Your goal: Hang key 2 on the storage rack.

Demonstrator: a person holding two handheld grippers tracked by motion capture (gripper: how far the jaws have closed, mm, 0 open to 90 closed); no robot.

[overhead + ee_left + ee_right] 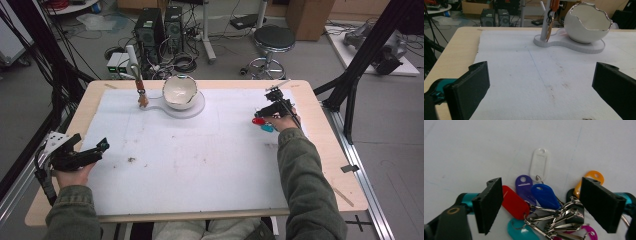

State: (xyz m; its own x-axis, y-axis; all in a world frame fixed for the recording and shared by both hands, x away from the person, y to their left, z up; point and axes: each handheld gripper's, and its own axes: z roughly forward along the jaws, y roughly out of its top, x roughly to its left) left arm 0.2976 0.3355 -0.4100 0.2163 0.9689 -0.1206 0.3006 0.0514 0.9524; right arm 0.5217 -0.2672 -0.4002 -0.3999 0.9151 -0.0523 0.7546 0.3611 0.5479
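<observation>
Between the black jaws, red tag [514,204], purple tag [523,185], blue tag [545,195], teal tag [520,231], silvery key rings [560,220], white tag [539,164] beyond them, orange tag [591,177] behind one jaw, magenta tag [587,231] under it, white mat [474,150]

The person wears olive-green sleeves [305,170] and pale trousers. Each hand carries black tongs: the left tongs [102,146] with a grey three-cornered plate behind them, the right tongs [541,207] with flat black pads on teal mounts.
</observation>
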